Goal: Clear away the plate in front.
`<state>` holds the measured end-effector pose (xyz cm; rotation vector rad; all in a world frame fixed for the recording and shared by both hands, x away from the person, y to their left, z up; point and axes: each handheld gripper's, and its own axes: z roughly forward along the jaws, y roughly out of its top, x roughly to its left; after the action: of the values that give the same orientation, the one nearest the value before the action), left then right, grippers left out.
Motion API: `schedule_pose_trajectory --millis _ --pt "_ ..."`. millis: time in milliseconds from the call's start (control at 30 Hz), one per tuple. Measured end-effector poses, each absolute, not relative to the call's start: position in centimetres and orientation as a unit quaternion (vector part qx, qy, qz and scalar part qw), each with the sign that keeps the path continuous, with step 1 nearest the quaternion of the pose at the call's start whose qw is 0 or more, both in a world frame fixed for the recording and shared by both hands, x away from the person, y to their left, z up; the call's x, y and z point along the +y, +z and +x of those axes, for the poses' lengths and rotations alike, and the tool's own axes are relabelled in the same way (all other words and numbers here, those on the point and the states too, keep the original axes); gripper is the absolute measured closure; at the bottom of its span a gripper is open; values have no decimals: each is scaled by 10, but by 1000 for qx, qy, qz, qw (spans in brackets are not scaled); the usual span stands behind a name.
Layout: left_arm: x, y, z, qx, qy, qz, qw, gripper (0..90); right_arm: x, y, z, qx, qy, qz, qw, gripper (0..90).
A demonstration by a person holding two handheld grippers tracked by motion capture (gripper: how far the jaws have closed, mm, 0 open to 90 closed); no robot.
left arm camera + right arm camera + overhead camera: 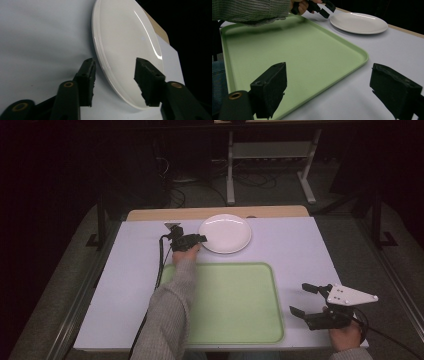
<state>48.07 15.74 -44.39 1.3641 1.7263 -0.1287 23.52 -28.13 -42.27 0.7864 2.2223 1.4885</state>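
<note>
Closest to the lens, in the left gripper view, two black jaws stand spread on either side of the near rim of the white plate (120,45), one over the bare tabletop (37,37) and the other over the inner face of the plate. They are not yet pinching anything; I cannot tell if either pad already touches the rim.

From the high view, the left gripper (192,240) is at the left edge of the plate (225,234), which lies flat at the far side of the white tabletop (300,250), just beyond the green tray (235,305). The tray seems empty. The right gripper (303,301) waits with its jaws wide apart, beside the right edge of the tray, holding nothing.

The step in hand is probably to take the plate by its rim, perhaps to carry it to the tray. To do it well, the lower jaw should slide under the lip, because the plate sits flat and the rim is thin and glossy. Push in far enough that the pads cover the rim fully, then close firmly. A shallow grip may slip, and the plate may tilt when lifted from one side, so lift slowly and keep it level.
</note>
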Motion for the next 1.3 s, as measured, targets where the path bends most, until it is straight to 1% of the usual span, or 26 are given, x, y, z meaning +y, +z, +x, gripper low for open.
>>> schedule_pose_trajectory --millis 100,233,500,667,767,967,1000,1067,1300 --pt "156 -447 483 709 -57 539 450 542 -281 -423 235 784 526 278 176 134" --pt "155 -452 487 720 -75 523 450 538 -282 -423 235 784 526 278 175 134" --pt "149 -460 491 731 -104 498 456 584 -281 -423 236 784 526 277 176 134" --pt "147 -463 491 737 -105 487 457 627 -281 -423 236 785 526 277 176 134" --pt "148 -464 490 738 -103 487 455 676 -281 -423 236 785 526 276 176 134" --pt "150 -469 489 746 -111 468 460 753 -280 -423 236 785 526 275 177 134" --pt "151 -469 489 748 -113 466 460 755 -280 -423 236 785 526 275 177 134" --pt "151 -470 490 750 -115 462 459 791 -280 -423 236 785 526 275 177 134" --pt "154 -473 491 746 -129 461 463 816 -280 -424 237 787 524 276 176 134"
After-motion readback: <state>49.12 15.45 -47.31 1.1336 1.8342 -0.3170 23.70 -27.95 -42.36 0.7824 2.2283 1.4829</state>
